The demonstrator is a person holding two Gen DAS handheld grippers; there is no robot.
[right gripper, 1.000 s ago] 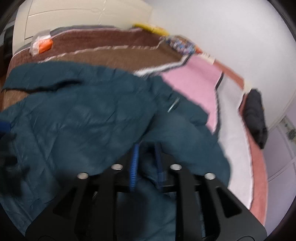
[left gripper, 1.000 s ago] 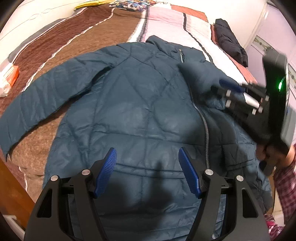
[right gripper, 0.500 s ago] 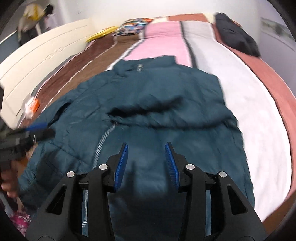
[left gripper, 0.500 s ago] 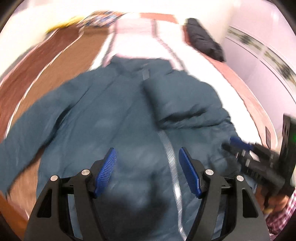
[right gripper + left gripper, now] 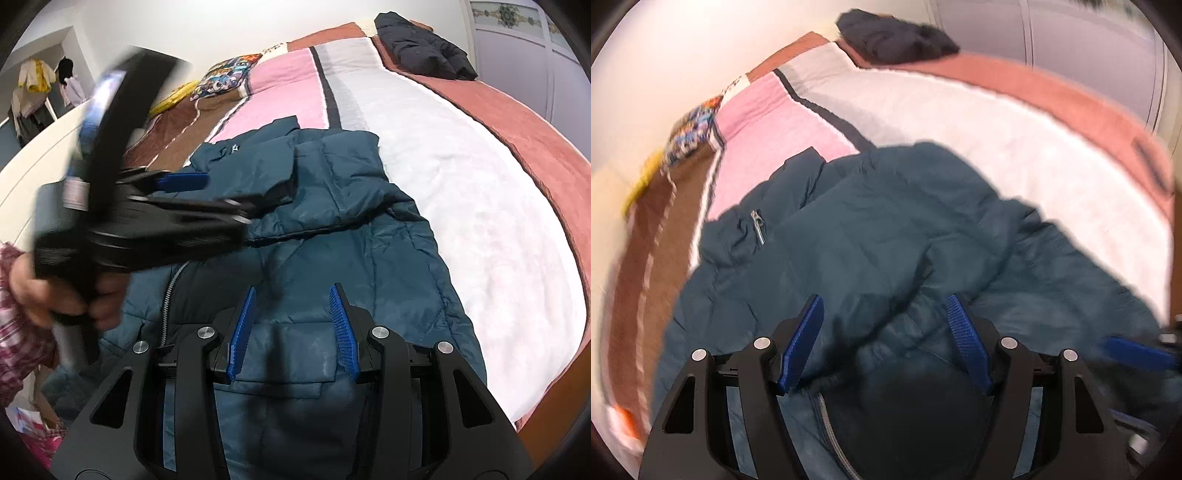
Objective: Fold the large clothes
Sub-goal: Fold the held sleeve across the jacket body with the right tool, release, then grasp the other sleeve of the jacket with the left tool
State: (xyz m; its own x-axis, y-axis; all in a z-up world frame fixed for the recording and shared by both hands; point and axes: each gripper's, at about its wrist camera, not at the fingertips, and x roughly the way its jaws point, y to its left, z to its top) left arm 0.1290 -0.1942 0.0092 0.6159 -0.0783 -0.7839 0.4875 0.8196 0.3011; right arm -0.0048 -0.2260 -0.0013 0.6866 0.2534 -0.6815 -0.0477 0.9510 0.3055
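Note:
A dark teal quilted jacket [image 5: 343,236] lies front up on the striped bed, with its right sleeve [image 5: 325,192] folded across the chest. It also shows in the left wrist view [image 5: 871,236], zipper pull [image 5: 758,226] near the collar. My left gripper [image 5: 884,339] is open and empty above the jacket's middle; in the right wrist view it [image 5: 177,199] crosses the jacket's left side. My right gripper [image 5: 291,328] is open and empty over the jacket's lower front by the pocket; its blue pad shows in the left wrist view [image 5: 1137,352].
The bed cover [image 5: 443,155] has brown, pink, white and rust stripes. A black garment [image 5: 424,44] lies at the far end. A patterned pillow [image 5: 225,77] and a yellow item [image 5: 173,96] sit at the far left. A wardrobe [image 5: 517,33] stands at the right.
My right gripper let go of the sleeve, which now lies folded over the chest, and drew back to the hem. My left gripper swung right and forward over the jacket.

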